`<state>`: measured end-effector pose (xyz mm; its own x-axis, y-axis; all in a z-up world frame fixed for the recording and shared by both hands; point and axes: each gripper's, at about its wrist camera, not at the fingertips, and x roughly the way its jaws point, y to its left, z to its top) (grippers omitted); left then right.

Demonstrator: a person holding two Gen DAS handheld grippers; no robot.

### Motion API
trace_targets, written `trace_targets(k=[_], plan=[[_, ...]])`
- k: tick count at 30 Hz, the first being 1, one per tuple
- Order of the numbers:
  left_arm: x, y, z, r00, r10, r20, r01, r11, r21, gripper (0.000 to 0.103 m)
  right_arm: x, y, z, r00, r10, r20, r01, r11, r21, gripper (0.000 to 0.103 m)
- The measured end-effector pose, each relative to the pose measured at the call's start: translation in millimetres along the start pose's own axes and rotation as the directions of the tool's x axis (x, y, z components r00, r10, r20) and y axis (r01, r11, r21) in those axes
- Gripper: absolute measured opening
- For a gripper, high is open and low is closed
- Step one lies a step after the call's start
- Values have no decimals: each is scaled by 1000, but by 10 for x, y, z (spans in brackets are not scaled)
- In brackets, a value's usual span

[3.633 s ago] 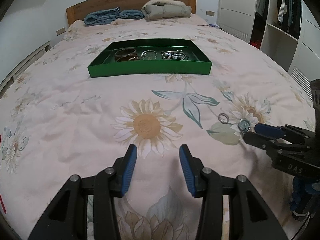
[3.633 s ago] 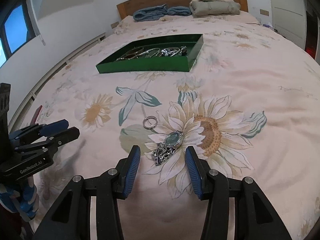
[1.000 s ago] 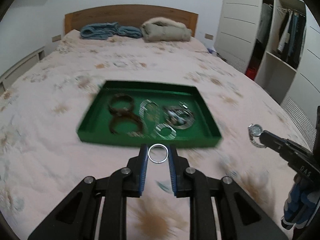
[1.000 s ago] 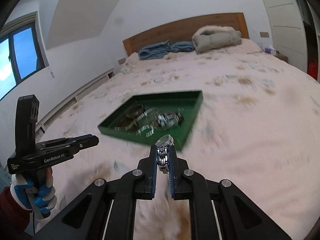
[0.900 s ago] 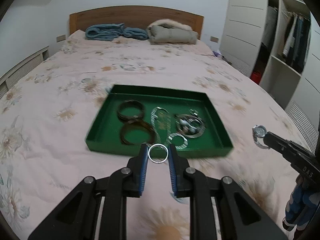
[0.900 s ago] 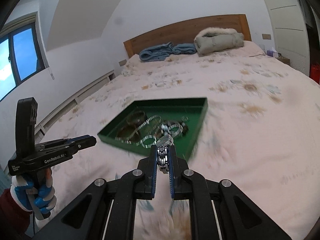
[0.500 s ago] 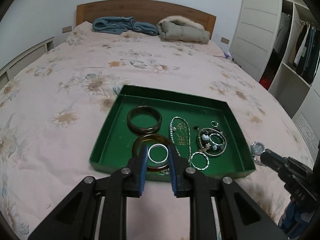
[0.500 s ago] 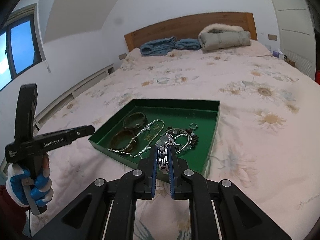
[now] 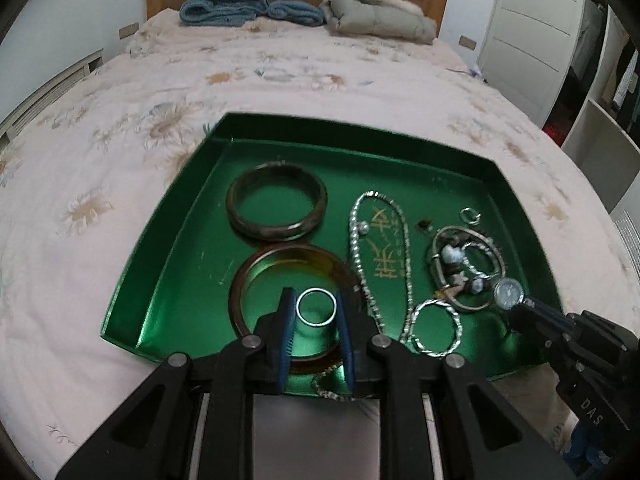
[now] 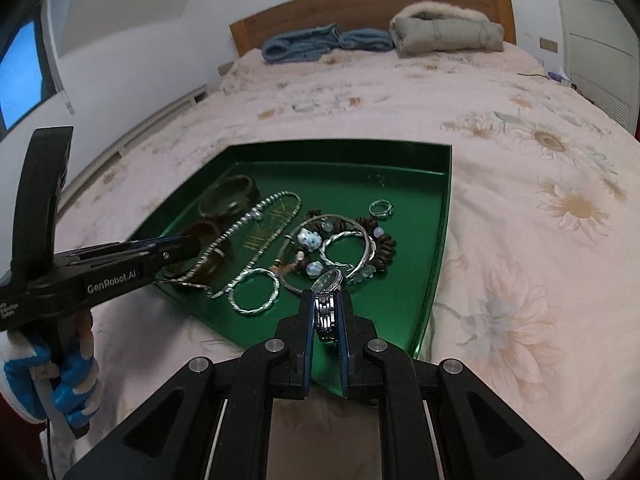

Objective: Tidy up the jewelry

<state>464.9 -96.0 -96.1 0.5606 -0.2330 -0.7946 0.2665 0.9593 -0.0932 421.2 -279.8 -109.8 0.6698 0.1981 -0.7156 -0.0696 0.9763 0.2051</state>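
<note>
Left wrist, ring [image 9: 316, 307] over green tray's [image 9: 160, 248] near rim

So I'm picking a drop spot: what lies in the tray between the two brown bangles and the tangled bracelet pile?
A silver bead necklace, looped over gold lettering on the green tray, seen from the left wrist.

Left gripper [image 9: 316, 312] tilted steeply downward, blue pads [image 9: 286, 320] pressed on either side of silver ring [image 9: 316, 307], ring held flat between tips. Right gripper [image 10: 326, 312] likewise pitched down, jaws nearly closed, clamping watch [image 10: 327, 300] by its band. Blue-and-white gloved hand [image 10: 52, 384] wraps left gripper's handle.
</note>
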Motion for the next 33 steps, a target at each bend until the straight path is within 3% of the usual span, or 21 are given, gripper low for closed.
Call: trace_targets(k=[10, 12, 13, 17, 23, 33], plan=[[-22, 14, 43, 999, 33, 3, -33, 999, -1, 20, 64, 37, 53, 998, -58, -24, 58, 998, -25, 14], [-115, 17, 35, 999, 31, 16, -31, 1000, 0, 23, -8, 50, 61, 997, -72, -15, 72, 997, -29, 33], [-182, 15, 26, 999, 30, 26, -30, 1000, 1, 24, -50, 58, 66, 997, -78, -7, 77, 997, -31, 37], [-488, 10, -30, 997, 32, 64, -32, 999, -7, 35, -269, 121, 68, 994, -106, 22, 107, 993, -42, 41], [-1155, 33, -334, 989, 43, 142, -42, 999, -13, 40, -868, 469, -79, 980, -175, 94, 184, 977, -103, 53], [-2196, 115, -1248, 971, 90, 222, -79, 995, -56, 45, -2077, 1068, -713, 947, -251, 200, 280, 951, -130, 68]])
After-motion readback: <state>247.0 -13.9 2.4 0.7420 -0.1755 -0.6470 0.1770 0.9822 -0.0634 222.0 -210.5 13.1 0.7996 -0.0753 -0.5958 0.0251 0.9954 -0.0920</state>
